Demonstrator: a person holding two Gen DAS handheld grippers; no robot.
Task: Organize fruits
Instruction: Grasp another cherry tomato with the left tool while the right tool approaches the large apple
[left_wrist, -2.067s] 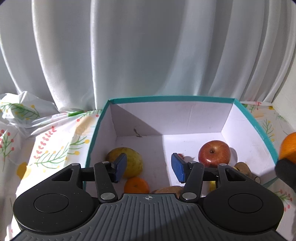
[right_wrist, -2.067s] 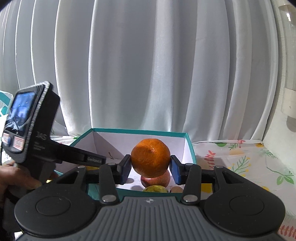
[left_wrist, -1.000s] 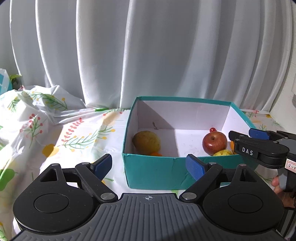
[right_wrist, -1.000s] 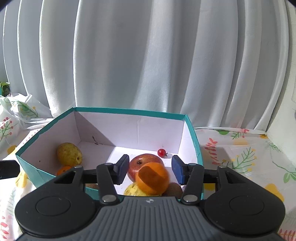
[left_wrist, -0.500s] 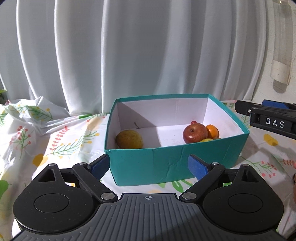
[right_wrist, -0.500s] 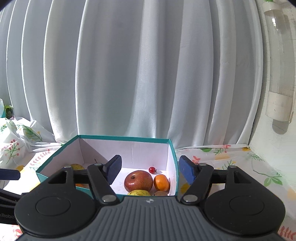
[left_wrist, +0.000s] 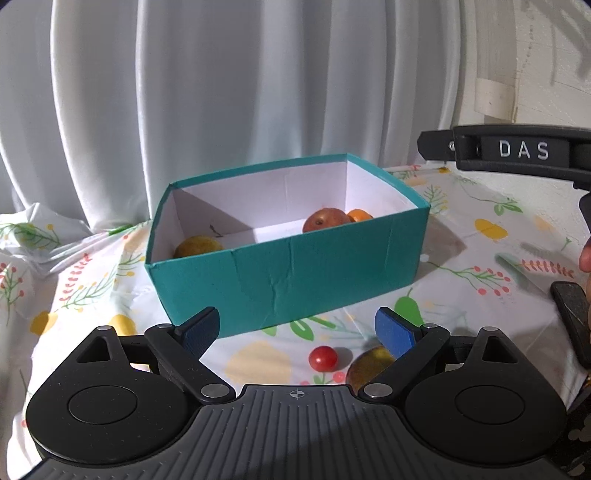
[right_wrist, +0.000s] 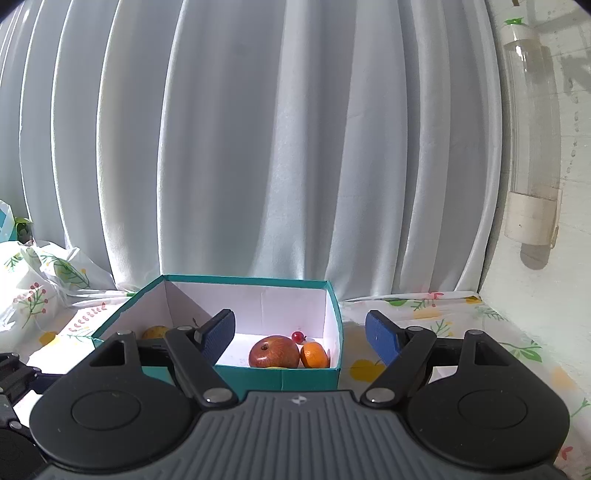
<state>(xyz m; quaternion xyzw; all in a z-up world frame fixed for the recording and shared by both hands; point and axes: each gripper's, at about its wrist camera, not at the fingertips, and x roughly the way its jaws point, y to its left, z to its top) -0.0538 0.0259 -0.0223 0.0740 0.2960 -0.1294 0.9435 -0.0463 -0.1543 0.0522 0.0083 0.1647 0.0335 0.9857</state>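
Teal cardboard box (left_wrist: 295, 280), round glossy apple (right_wrist: 274, 356), ribbed gripper (left_wrist: 297, 332)

your left gripper (left_wrist: 297, 330): jaws stood wide, empty, angled downward. your right gripper (right_wrist: 300, 334): jaws were opening, empty.

Yellow fruit (right_wrist: 154, 332) mostly behind finger; mango (left_wrist: 365, 367) partly hidden.
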